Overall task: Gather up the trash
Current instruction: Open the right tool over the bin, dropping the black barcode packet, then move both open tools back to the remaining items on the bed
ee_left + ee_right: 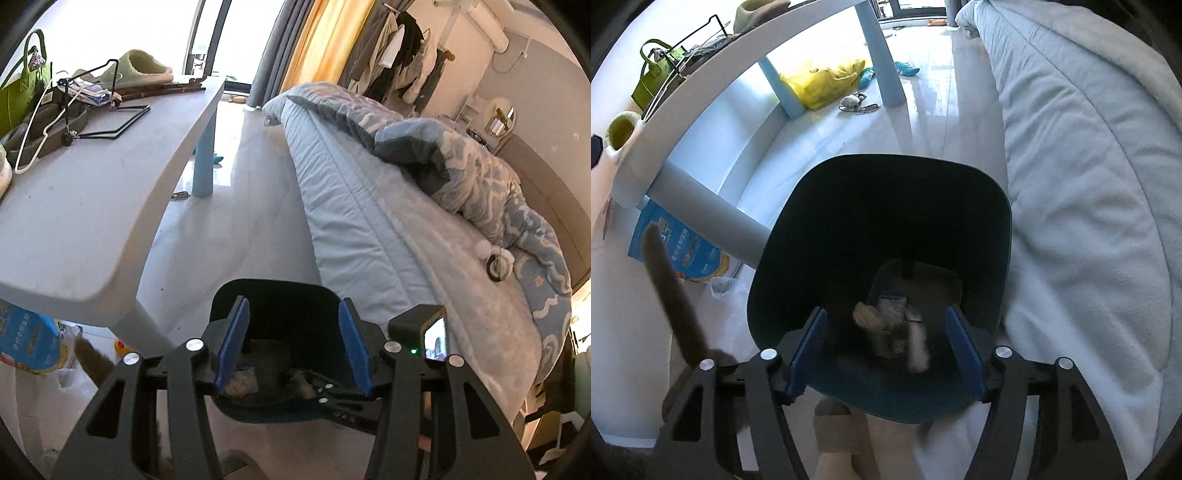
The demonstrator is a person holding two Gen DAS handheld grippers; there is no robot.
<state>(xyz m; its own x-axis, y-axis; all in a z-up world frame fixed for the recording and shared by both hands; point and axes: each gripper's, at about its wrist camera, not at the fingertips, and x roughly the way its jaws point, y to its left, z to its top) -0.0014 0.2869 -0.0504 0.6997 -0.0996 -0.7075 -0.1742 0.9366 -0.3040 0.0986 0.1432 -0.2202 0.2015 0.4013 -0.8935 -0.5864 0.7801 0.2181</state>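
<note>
From my left wrist camera, the left gripper [293, 343] hangs over the dark bin [275, 291] on the floor between the white table [92, 192] on the left and the bed [388, 221] on the right. Its jaws stand wide apart and hold nothing. Down inside the bin, near the bottom, I can make out pale crumpled trash [242, 382]. Part of the other rig's black body shows just right of my fingers.

From the right wrist camera, the right gripper [886, 347] looks straight down into the same bin [960, 184], jaws spread wide and empty. The trash [890, 326] lies on the bin floor between the blue pads [809, 350]: a beige wad, a small printed wrapper and a blurred pale piece I cannot identify. I judge it all light, soft and crushable, so a pinch across the bulk of a wad would do, with no breakage risk; thin wrappers may slip. A furry brown tail [670, 291] stands at the near left, beside a blue package [676, 247] under the table. More clutter, including a yellow bag [823, 83], lies on the far floor.
</note>
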